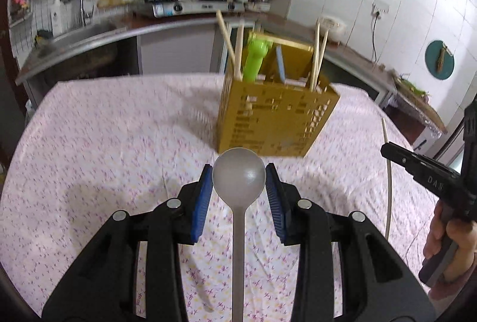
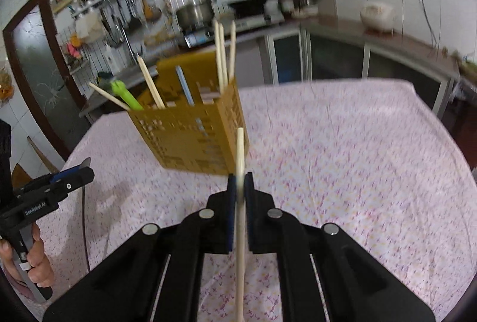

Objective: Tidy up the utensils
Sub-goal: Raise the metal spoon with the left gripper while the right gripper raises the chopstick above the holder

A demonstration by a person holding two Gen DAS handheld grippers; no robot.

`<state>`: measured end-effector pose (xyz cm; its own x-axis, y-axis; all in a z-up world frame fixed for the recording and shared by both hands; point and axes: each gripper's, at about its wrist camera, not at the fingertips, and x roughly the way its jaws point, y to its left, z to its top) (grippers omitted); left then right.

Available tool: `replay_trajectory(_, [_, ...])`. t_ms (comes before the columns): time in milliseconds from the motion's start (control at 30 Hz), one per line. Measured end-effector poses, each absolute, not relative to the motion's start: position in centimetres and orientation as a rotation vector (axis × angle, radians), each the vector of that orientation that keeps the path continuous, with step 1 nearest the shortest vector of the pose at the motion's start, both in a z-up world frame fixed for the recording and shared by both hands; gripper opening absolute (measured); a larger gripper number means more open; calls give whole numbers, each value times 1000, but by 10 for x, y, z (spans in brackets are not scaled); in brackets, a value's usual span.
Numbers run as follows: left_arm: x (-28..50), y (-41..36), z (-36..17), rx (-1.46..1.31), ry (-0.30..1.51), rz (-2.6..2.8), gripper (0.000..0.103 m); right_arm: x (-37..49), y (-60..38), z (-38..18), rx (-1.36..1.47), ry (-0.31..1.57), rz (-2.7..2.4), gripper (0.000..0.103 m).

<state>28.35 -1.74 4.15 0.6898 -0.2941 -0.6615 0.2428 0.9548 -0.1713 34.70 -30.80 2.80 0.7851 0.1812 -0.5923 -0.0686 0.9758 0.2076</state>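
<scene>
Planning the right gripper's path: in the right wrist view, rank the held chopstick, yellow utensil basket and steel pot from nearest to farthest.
1. Chopstick, clamped in the right gripper.
2. Yellow utensil basket, just ahead, slightly left, on the table.
3. Steel pot, far back on the stove.

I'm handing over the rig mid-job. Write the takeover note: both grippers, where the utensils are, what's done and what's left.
Left gripper: clamped on the bowl of a grey spoon, handle trailing back toward the camera.
Right gripper: shut on a single wooden chopstick, held roughly upright.
Both are held above the floral tablecloth, short of the yellow utensil holder.
Done: the holder already contains several chopsticks, a green-handled tool and a blue-handled one.
Left: drop the spoon and the chopstick into the holder.
</scene>
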Motion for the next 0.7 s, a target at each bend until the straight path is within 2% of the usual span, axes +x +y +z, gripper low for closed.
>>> replay_trajectory(333, [274, -16, 61, -138, 660, -317, 35, 326, -309, 58, 168, 464, 136, 6])
replay_trajectory(700, [272, -33, 102, -123, 466, -355, 35, 324, -305, 89, 148, 259, 123, 6])
